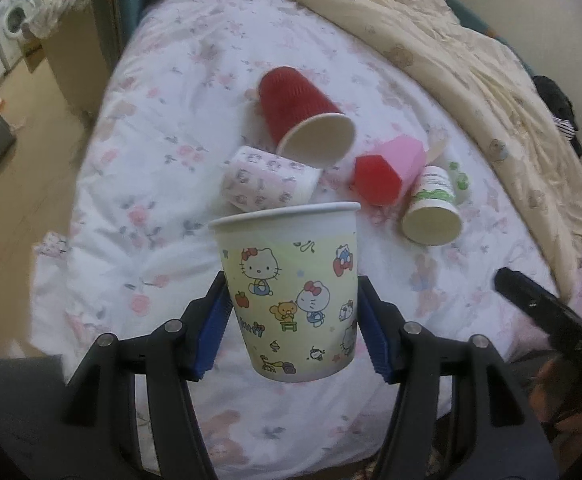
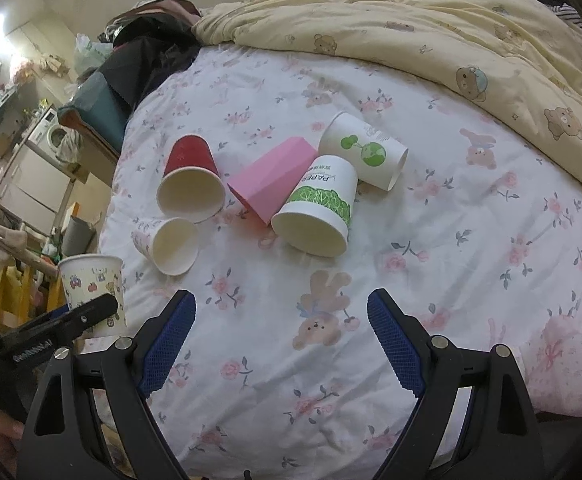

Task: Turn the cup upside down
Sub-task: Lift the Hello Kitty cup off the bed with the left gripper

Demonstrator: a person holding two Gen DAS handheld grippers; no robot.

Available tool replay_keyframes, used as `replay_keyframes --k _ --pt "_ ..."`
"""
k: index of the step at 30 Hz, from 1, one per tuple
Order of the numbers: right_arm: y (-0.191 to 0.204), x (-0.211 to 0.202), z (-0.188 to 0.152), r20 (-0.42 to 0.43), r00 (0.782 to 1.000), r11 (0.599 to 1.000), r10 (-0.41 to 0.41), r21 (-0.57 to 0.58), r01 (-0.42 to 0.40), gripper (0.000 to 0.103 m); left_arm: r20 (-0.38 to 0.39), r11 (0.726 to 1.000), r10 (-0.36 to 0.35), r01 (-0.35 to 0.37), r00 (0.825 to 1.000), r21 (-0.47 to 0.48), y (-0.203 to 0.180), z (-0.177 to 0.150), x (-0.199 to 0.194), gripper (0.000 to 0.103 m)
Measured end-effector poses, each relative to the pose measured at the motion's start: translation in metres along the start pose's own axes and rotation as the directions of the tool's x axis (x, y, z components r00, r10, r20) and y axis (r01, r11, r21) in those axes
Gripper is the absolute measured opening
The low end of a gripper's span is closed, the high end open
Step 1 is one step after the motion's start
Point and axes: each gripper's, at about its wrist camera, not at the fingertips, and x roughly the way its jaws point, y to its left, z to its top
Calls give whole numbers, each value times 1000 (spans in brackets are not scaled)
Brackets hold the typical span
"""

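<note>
Left gripper (image 1: 291, 320): we grip the cartoon cup (image 1: 291, 292) between our blue pads (image 1: 211, 332), one pad on each side of its lower wall.
Cartoon cup: upright, rim up, base clear of the bedsheet (image 1: 151, 160); from the right wrist view we see it (image 2: 91, 280) at the left edge, off the side of the bed, with a black finger (image 2: 75, 320) of the left gripper across its front.
Left pose: we point the fingers forward over the near part of the bed, level with the cup's wall.
Right gripper (image 2: 281, 340): we hold it wide apart, nothing between the pads (image 2: 395, 344), hovering above the sheet beside the left gripper.
Right pose: aimed at the pile of cups; its black body (image 1: 547, 320) shows at the right of the left wrist view.
Small floral cup (image 2: 167, 244): nearest of the pile, on its side, mouth toward us.
Red cup (image 2: 191, 184): just behind it, on its side, mouth toward us.
Pink cup (image 2: 275, 180): lying at the middle, touching the green-print cup (image 2: 315, 212), which lies with its mouth toward us.
Globe cup (image 2: 367, 152): farthest, on its side behind the green-print cup.
Quilt (image 2: 451, 32): yellow, bear print, bunched at the far side of the bed.
</note>
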Motion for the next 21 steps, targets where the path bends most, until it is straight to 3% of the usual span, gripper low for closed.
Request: replay_keyframes --k 10,21 --pt "5 -1 2 11 999 999 49 -9 -49 90 8 999 -17 16 1000 50 -11 -4 -2 57" --pt "27 0 8 -18 967 966 255 -42 -255 90 -20 992 -61 63 998 111 -25 -10 1 57"
